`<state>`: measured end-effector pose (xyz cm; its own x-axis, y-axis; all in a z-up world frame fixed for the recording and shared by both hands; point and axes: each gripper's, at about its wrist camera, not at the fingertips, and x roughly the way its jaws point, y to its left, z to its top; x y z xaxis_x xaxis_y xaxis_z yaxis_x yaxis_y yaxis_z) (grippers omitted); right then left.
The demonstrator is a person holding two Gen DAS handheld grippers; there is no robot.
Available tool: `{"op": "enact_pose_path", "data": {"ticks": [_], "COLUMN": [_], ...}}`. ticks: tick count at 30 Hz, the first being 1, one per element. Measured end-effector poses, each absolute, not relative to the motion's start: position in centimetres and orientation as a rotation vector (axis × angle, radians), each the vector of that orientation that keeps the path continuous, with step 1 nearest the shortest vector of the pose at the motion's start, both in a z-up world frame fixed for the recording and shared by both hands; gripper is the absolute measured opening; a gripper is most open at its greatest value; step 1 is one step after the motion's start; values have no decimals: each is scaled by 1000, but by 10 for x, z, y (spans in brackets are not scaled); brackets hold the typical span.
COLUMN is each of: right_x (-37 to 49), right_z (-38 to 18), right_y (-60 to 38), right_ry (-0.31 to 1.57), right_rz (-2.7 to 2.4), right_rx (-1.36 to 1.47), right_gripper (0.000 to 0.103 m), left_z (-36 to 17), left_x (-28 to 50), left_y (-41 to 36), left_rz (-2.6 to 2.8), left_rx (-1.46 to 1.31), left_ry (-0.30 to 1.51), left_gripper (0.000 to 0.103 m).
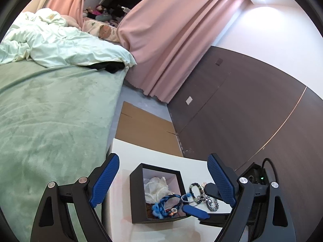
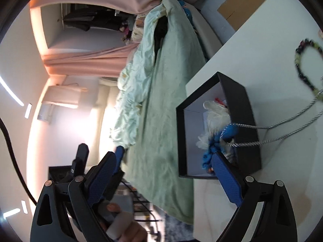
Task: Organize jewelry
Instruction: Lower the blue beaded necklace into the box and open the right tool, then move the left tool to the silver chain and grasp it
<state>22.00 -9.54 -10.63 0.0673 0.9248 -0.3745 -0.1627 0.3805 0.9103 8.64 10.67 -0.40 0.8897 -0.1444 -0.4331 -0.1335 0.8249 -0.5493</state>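
A black open box [image 1: 137,197] with a white lining stands on the white table [image 1: 141,153]. It holds white crumpled tissue [image 1: 156,187] and a blue braided piece [image 1: 163,203], which also shows in the right wrist view [image 2: 214,147]. A silver cord [image 2: 282,129] runs from the blue piece over the box wall [image 2: 242,121] onto the table. A dark beaded bracelet [image 1: 194,189] lies right of the box, with more beads [image 1: 212,202] beside it. My left gripper [image 1: 163,183] is open above the box. My right gripper [image 2: 167,159] is open, one finger [image 2: 224,171] at the blue piece.
A green bed [image 1: 50,121] with a rumpled pale duvet [image 1: 60,44] lies left of the table. Flat cardboard [image 1: 145,129] lies on the floor beyond it. A dark wooden wall panel [image 1: 242,111] and pink curtains [image 1: 171,40] stand to the right and back.
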Motion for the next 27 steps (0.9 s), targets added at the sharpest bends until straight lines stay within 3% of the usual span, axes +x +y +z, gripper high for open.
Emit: {"op": "enact_pose_path", "data": {"ticks": [22,27], "right_x": [208,216], "right_z": [-66,-67], "right_y": [-231,-251], "right_ry": [1088,1089], "right_rz": [665,570], "right_rx": [676,612], "right_gripper": [96,93], "left_z": [-10,-7], "left_x": [103,112], "left_y": [34,-1], "left_rz": [-122,-192], "left_rx": [-439,-375], "left_ry": [578,620], "left_gripper": [89,84]}}
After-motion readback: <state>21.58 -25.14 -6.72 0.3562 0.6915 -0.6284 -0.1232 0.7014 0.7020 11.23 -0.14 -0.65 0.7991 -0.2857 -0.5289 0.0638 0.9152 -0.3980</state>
